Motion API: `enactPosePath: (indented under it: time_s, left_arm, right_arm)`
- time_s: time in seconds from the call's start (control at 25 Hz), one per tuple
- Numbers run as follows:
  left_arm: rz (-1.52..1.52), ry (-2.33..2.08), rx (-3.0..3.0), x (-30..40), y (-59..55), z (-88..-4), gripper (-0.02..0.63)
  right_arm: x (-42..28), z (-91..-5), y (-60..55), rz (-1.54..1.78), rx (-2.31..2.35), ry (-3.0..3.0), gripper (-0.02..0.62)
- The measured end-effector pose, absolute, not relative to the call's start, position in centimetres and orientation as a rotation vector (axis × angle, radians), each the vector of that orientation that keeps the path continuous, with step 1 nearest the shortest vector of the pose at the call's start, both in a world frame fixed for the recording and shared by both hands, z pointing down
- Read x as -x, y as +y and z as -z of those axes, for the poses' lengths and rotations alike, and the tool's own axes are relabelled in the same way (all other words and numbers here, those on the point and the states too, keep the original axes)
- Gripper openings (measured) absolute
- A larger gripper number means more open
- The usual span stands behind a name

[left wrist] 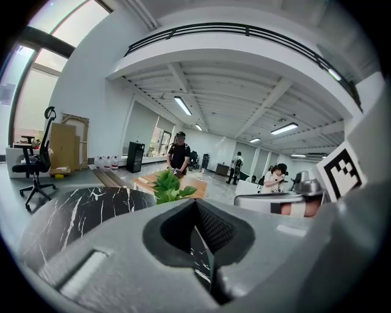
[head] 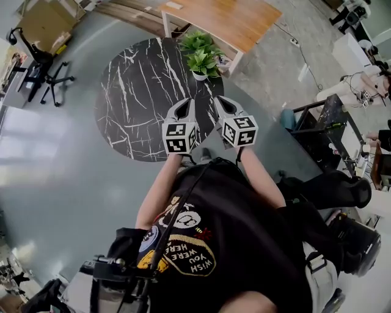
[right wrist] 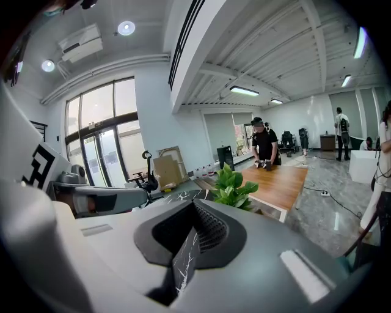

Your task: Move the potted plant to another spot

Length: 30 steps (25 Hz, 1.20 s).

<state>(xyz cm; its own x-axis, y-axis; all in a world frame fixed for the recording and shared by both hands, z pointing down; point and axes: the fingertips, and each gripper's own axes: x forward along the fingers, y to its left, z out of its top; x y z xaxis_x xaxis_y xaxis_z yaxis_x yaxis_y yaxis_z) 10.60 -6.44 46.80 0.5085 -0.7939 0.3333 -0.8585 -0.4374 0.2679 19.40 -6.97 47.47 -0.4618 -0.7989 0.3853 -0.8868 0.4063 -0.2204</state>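
Observation:
The potted plant [head: 200,54], leafy green in a white pot, stands at the far edge of a round black marble table [head: 137,92]. My left gripper [head: 186,104] and right gripper [head: 222,101] hover side by side over the table's near edge, short of the plant and pointing toward it. Both are shut with nothing between the jaws. In the left gripper view, the plant [left wrist: 169,185] shows just above and left of the left gripper [left wrist: 197,205]. In the right gripper view, the plant [right wrist: 233,186] rises just right of the right gripper [right wrist: 194,208].
A wooden table [head: 235,18] stands right behind the plant, with a person [right wrist: 264,144] at it. An office chair [head: 41,68] and cardboard boxes [head: 46,23] sit at the far left. A black cart [head: 324,125] and desks with cables stand at the right.

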Motion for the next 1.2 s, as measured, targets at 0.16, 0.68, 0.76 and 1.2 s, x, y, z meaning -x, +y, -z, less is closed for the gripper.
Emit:
enactPosePath:
  time_s: [0.16,0.68,0.76,1.2]
  left_arm:
    - [-0.219,-1.341,-2.344,-10.0,-6.4,-47.4,0.005]
    - [-0.338,-1.303,-2.342,-11.9,-12.1,-53.4,0.005]
    - [-0.343,-1.332,-2.306,-11.9,-13.7,-54.6,0.005]
    - [-0.413,-1.409,-2.164,-12.2,-19.4,-59.2,0.005]
  right_arm:
    - [-19.2,-48.4,-6.8,-0.611,-1.483,-2.423,0.002]
    - [-21.4,-54.9,-13.4,-0.718,-1.421,-2.357,0.003]
    - [-21.7,-56.0,-15.3,-0.722,-1.375,-2.363,0.003]
    - [-25.4,-64.0,-25.9,-0.822,-1.301,-2.236,0.148]
